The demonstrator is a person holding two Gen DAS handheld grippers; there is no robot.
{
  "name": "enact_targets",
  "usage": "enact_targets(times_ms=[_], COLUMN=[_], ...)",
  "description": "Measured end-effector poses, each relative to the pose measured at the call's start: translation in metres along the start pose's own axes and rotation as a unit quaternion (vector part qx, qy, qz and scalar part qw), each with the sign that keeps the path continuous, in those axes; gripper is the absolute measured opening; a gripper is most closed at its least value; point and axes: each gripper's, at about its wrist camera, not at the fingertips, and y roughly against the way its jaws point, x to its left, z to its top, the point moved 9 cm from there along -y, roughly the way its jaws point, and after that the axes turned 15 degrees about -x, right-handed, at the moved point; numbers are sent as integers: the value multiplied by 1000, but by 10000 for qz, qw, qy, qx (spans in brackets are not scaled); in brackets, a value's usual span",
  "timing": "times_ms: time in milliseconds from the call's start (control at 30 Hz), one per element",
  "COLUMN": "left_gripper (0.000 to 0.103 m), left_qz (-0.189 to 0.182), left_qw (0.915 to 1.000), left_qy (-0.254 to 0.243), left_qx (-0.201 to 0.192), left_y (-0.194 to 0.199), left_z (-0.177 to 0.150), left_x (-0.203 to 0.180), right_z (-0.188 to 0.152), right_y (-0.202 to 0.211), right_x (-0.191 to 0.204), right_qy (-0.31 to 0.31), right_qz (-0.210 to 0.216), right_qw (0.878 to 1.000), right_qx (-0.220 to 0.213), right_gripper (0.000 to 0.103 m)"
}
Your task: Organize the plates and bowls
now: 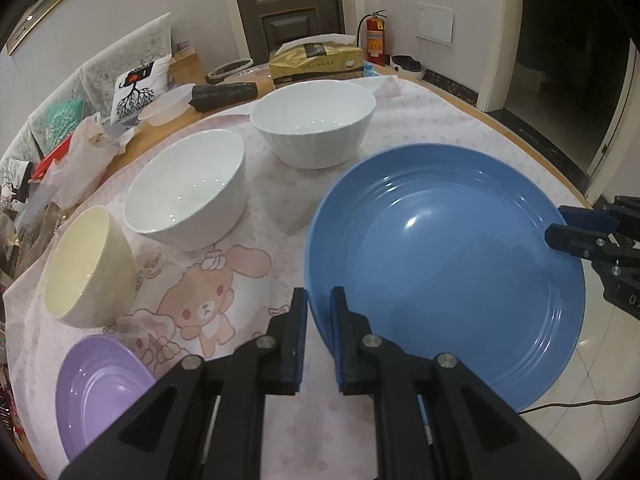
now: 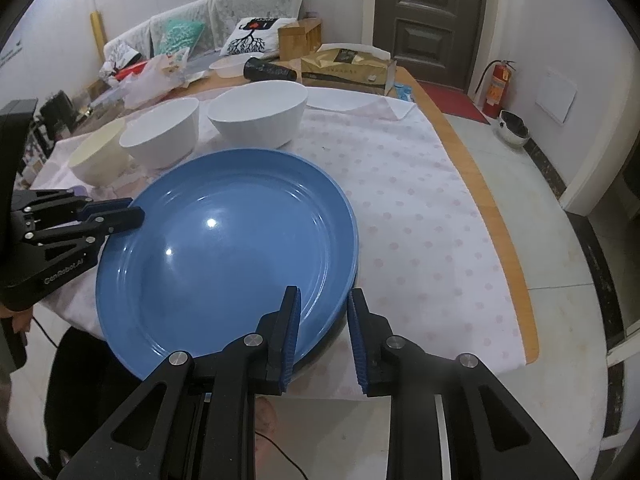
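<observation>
**Carry the blue plate level, between two claws**

Keep the left claw [image 1: 319,320] pinched on the near-left rim of the blue plate [image 1: 444,264], with its fingers almost together and the rim caught between them. Check the right claw [image 2: 324,320] before trusting it: set astride the opposite rim, one finger over the plate's face and one outside the edge, but with a gap that looks wider. Cannot tell from either view whether it truly bites. Close it firmly first.

Judging by the overhang past the front edge of the worktop [image 2: 480,184] and the dark band beneath the rim, treat the plate as partly off the cloth [image 2: 420,220], perhaps just lifted. Move both claws together at one pace and one height; otherwise expect the glossy rim to twist or slide out of a pinch. Keep the face flat, not tipped toward the floor.

Mind the surroundings. To the left, near the front edge, note the purple plate [image 1: 100,380], probably the stacking partner. Just behind it find the cream bowl [image 1: 90,268], tilted on its side and close enough to be clipped by a sweeping rim. Farther back, give room to the near white bowl [image 1: 186,192] and the far white bowl [image 1: 314,124], both upright and close behind the blue plate. Lift clear of their rims before crossing leftward. Ignore the tissue box [image 1: 316,62] and the clutter at the far end, well apart from the route.
</observation>
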Motion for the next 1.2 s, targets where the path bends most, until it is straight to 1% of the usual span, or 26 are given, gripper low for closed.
enact_targets(times_ms=[433,633,833,933,1000,1067,1200], left_gripper=[9,9,9,10,11,13,20], left_qz=[-52,-99,-226,-234,-181,-105,190], left_qw=[10000,9999,9989,9975,9962,9945,9898], left_qy=[-35,83,363,546,686,823,1103], left_qx=[35,0,-196,-379,-505,-644,-884], left_y=[-3,0,16,32,44,58,86], left_z=[0,3,13,19,23,24,19], left_x=[-3,-2,8,21,33,49,90], right_z=[-3,-3,6,15,24,34,52], right_y=[-3,0,9,16,22,27,33], right_x=[-3,-2,-1,6,17,31,68], right_qy=[-9,4,66,48,73,176,428], right_qz=[-57,-59,-158,-81,65,190,476], right_qw=[9999,9999,9998,9999,9998,9991,9965], right_qx=[134,162,53,-45,-179,-332,-538], right_gripper=[21,27,38,44,52,65,72])
